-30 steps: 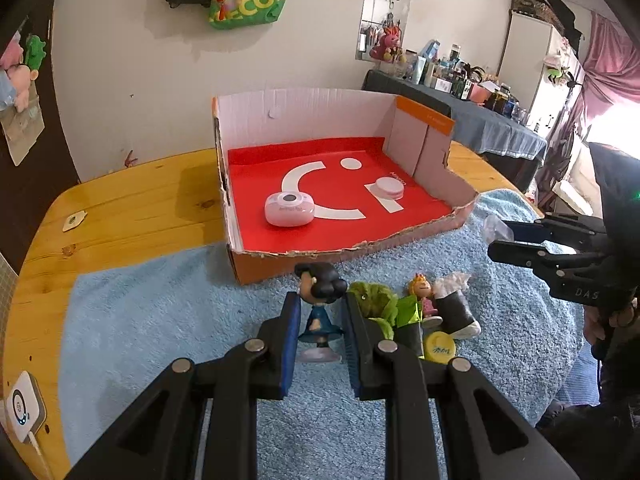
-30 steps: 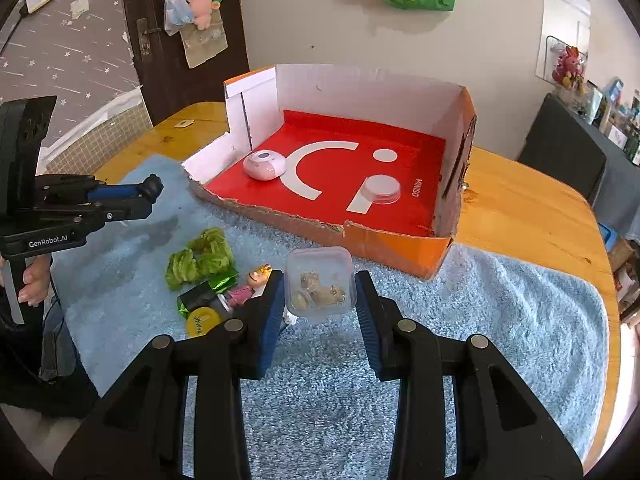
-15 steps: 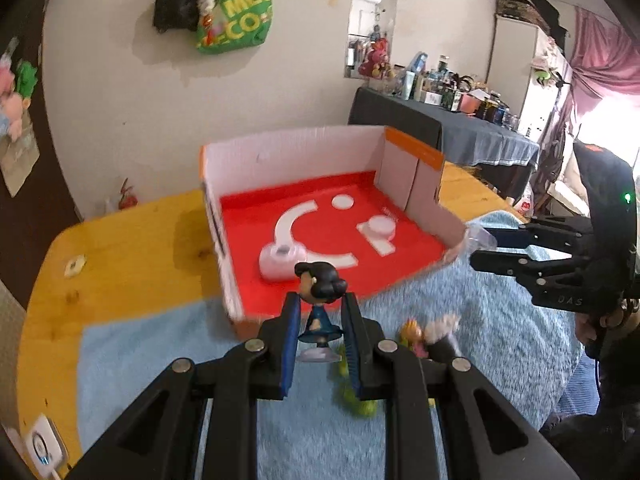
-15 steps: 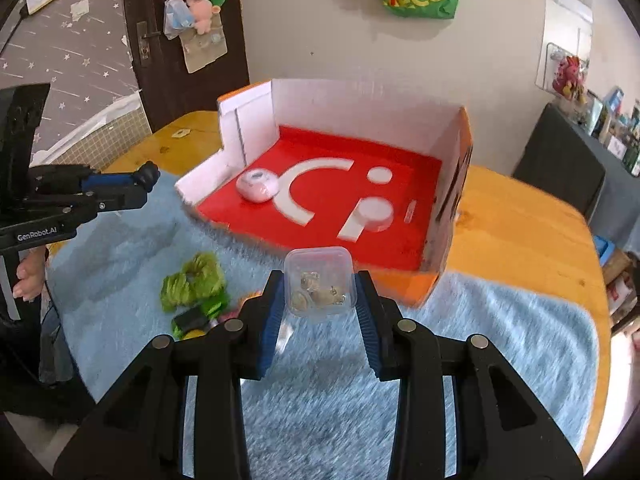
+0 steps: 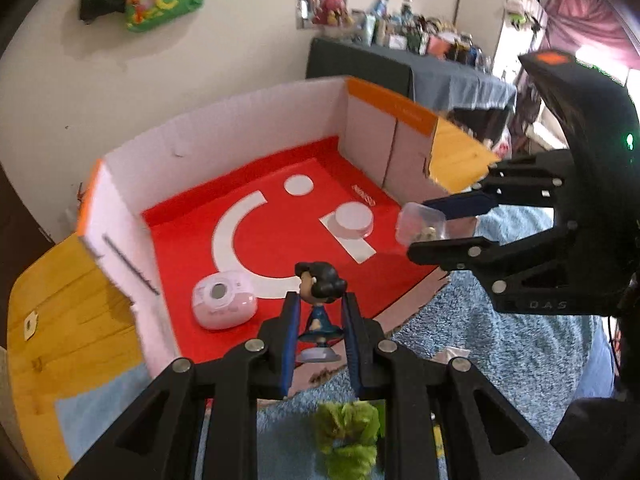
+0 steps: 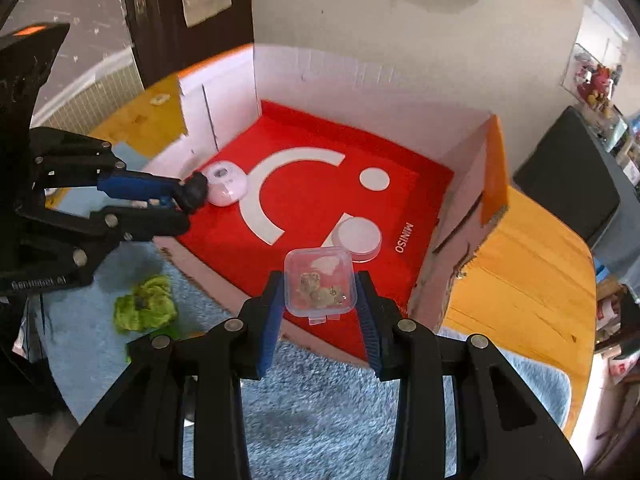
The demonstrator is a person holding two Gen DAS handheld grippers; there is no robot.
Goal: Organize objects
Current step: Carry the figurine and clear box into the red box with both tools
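My left gripper (image 5: 319,322) is shut on a small black-haired figurine in a blue dress (image 5: 320,312), held over the front edge of the red-floored cardboard box (image 5: 256,136). My right gripper (image 6: 319,296) is shut on a clear square plastic case (image 6: 319,286) with small trinkets inside, also above the box's front edge. Each gripper shows in the other's view: the right gripper (image 5: 444,228) at the right, the left gripper (image 6: 176,200) at the left. Inside the box lie a pink rounded gadget (image 5: 224,306) and a white round lid (image 5: 354,220).
The box stands on a wooden table (image 6: 520,264) partly covered by a fluffy blue mat (image 6: 320,408). A green crumpled toy (image 6: 144,304) lies on the mat in front of the box. A dark cluttered side table (image 5: 400,68) stands behind.
Both grippers have carried their loads forward from over the mat to above the box's front edge. The loose toys on the mat now lie behind and below them.
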